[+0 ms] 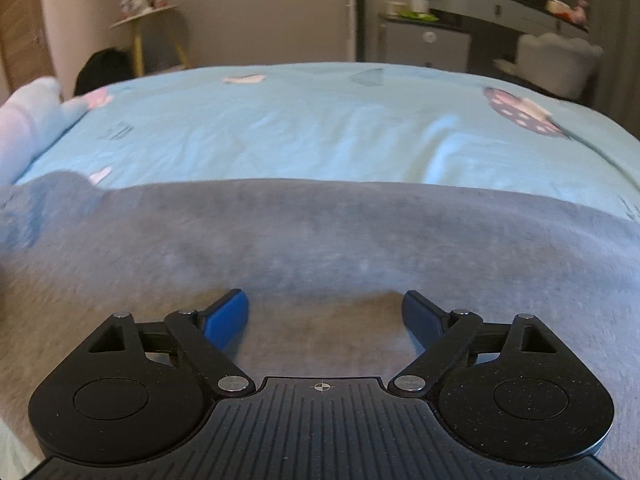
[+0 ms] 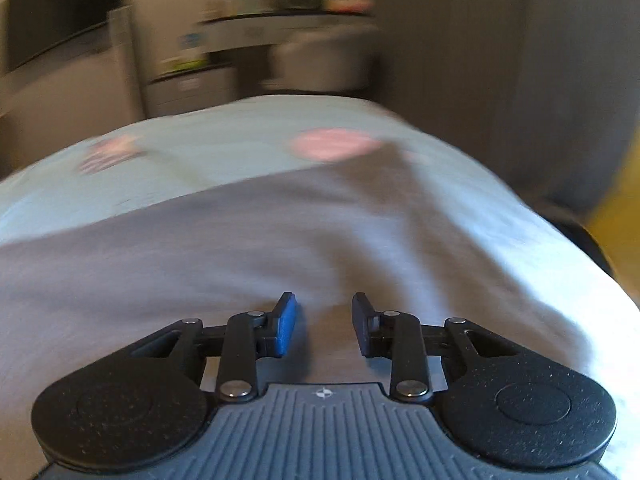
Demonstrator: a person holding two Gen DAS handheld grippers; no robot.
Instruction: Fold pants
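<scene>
Grey pants (image 1: 304,236) lie spread across the near part of a bed with a light blue patterned sheet (image 1: 304,120). My left gripper (image 1: 324,300) is wide open just over the near edge of the pants, holding nothing. In the right wrist view the same grey pants (image 2: 224,240) fill the foreground, with a raised fold (image 2: 384,168) at the far right. My right gripper (image 2: 325,304) is open with a narrower gap, low over the fabric, holding nothing. The right view is blurred.
A rolled pale blanket (image 1: 24,128) lies at the bed's left edge. Behind the bed stand a small yellow-legged table (image 1: 144,28), a grey dresser with mirror (image 1: 508,4) and a light chair (image 1: 556,60). The bed's right edge (image 2: 560,224) drops off near a dark object.
</scene>
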